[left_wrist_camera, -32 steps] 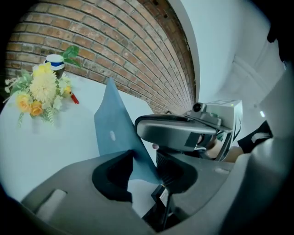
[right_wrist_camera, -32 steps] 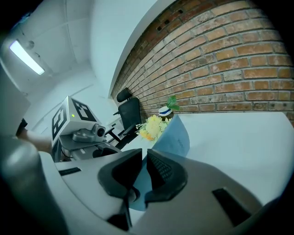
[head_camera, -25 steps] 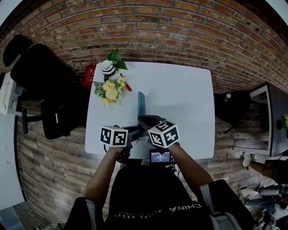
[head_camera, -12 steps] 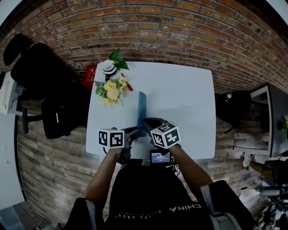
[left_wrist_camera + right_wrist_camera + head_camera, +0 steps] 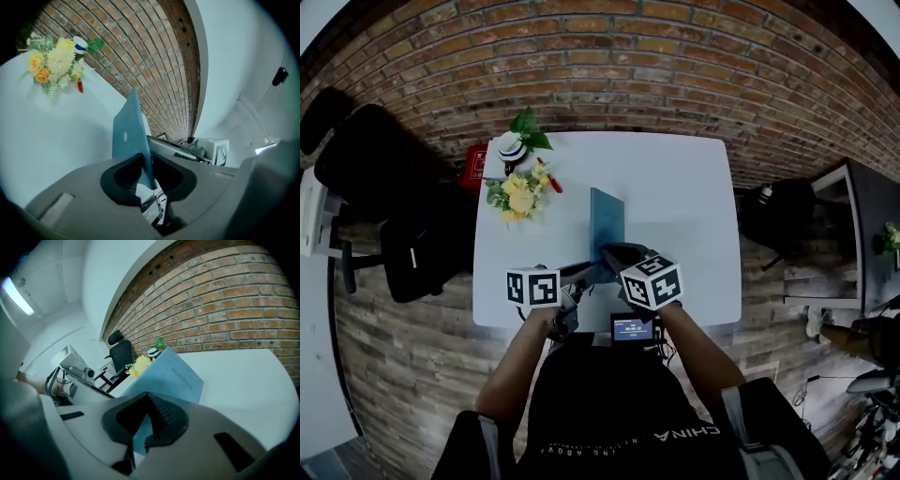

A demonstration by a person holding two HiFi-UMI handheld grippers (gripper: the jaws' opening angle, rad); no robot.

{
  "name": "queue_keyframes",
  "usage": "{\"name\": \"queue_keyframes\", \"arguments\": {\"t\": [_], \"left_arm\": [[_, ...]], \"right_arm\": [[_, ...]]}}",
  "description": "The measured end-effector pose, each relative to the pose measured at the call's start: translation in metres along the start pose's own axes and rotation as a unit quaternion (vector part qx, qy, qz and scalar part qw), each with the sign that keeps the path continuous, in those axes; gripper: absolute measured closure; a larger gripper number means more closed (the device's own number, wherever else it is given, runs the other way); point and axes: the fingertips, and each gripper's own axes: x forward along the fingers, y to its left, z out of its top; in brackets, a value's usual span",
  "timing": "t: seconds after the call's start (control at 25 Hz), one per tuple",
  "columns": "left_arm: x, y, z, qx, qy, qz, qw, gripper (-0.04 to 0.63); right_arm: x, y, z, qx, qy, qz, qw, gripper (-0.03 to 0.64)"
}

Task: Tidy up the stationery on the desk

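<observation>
The blue notebook (image 5: 607, 223) sits at the centre of the head view, over the white desk (image 5: 684, 187). Its long axis runs from the lower centre of the frame up toward the brick wall (image 5: 628, 66). Its near short edge is at your two tools. Its far edge points away from you.

Check the left gripper (image 5: 146, 174): its jaws are pressed onto the notebook's near lower corner. In the left gripper view the cover rises out of them almost edge-on. Check the right gripper (image 5: 140, 425): its jaws also pinch the same near end. In the right gripper view the cover fans out to the upper right, tilted, with its printed title facing the camera.

The whole notebook therefore lies ahead of both tools, and neither hand is clearly nearer to it. The left tool comes in from the left of the near edge and the right tool from the right. No view shows whether the far edge touches the desk.

The coming move probably depends on this shared grip. If you turn or lower the notebook, move both wrists together, or the cover may twist.

The flowers (image 5: 517, 195) stand at the desk's upper left, well apart from the notebook.
</observation>
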Motion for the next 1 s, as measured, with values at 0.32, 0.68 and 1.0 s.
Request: {"name": "queue_keyframes", "arguments": {"t": [0.32, 0.68, 1.0], "left_arm": [[0.045, -0.021, -0.001, 0.001, 0.031, -0.046, 0.9985, 0.52], [0.04, 0.01, -0.001, -0.03, 0.029, -0.042, 0.9983, 0.52], [0.02, 0.057, -0.006, -0.049, 0.032, 0.003, 0.9983, 0.531]], "right_arm": [[-0.034, -0.042, -0.002, 0.025, -0.015, -0.057, 0.998, 0.607], [-0.004, -0.042, -0.013, 0.036, 0.008, -0.054, 0.998, 0.607], [0.027, -0.029, -0.023, 0.036, 0.032, -0.04, 0.998, 0.607]]}}
